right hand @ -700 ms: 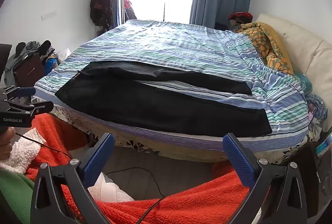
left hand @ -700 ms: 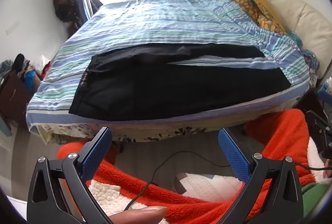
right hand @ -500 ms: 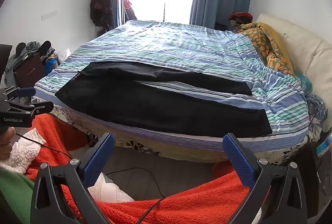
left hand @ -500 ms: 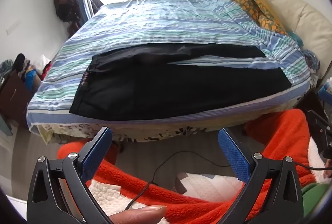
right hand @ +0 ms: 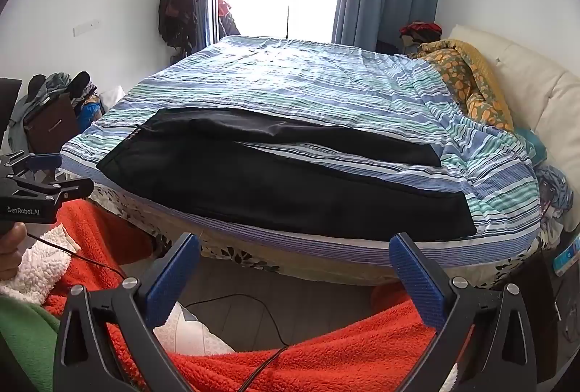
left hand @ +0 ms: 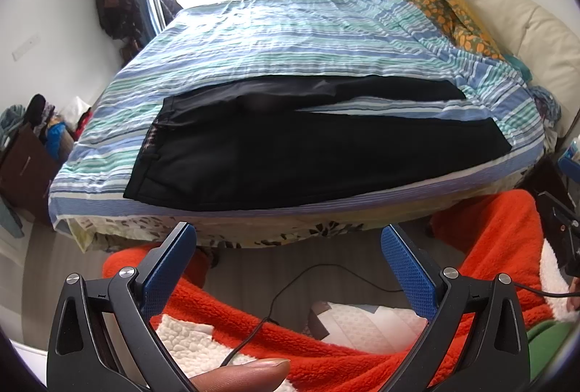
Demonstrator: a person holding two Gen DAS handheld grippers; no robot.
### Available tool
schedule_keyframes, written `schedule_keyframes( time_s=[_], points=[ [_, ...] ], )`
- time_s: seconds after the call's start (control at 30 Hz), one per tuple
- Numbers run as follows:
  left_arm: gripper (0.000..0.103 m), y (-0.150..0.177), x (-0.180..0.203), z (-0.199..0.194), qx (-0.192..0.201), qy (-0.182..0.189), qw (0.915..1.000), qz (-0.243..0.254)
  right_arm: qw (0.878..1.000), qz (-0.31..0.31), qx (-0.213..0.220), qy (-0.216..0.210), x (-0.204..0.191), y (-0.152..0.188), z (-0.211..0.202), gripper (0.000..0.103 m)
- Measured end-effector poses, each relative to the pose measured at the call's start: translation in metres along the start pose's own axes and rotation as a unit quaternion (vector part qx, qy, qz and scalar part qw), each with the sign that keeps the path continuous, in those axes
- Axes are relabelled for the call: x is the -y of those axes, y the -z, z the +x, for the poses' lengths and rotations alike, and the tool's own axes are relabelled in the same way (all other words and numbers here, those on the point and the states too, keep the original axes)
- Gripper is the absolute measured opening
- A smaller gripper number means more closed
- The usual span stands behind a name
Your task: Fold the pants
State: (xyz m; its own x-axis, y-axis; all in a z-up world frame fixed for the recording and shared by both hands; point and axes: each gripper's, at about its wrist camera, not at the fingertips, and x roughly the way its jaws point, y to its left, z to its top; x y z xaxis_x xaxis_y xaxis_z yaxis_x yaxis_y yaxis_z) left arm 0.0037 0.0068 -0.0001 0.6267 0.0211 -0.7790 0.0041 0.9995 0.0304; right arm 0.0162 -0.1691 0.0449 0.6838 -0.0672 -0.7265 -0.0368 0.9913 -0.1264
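The pants [left hand: 290, 152] lie flat and unfolded on the near half of the bed [left hand: 326, 40], black against the striped sheet, with the waistband toward the left and the two legs running to the right. The legs are parted, a wedge of sheet showing between them, so not even the first leg-over-leg fold has been made; by my reading the task is at its very start and every fold is left to do. The near leg runs along the bed's front edge, and the far leg lies a little further in. Both tongs are held back from the bed, above the person's lap, which is covered in an orange fleece [left hand: 489, 247]. The left gripper [left hand: 288, 247] stands wide, nothing between its blue pads, and a fingertip shows at the bottom of its view. The right gripper [right hand: 294, 259] is just as wide and equally empty; neither touches the cloth. In the right view the left tool shows at the left edge. As for containers, there is little to report: a dark brown box or bag [right hand: 50, 123] stands on the floor left of the bed with clothes heaped on and around it, though what is inside cannot be seen. A patterned quilt [right hand: 467, 80] is bunched at the headboard, well apart from the pants.
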Motion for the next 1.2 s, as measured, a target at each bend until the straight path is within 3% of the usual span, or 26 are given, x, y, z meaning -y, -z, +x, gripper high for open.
schedule_keyframes(
  time_s=[1.2],
  points=[
    [0.102, 0.0013, 0.0018, 0.0033, -0.003, -0.010, 0.9999, 0.007, 1.000, 0.001, -0.006, -0.004, 0.0029, 0.0012, 0.0073, 0.103]
  ],
)
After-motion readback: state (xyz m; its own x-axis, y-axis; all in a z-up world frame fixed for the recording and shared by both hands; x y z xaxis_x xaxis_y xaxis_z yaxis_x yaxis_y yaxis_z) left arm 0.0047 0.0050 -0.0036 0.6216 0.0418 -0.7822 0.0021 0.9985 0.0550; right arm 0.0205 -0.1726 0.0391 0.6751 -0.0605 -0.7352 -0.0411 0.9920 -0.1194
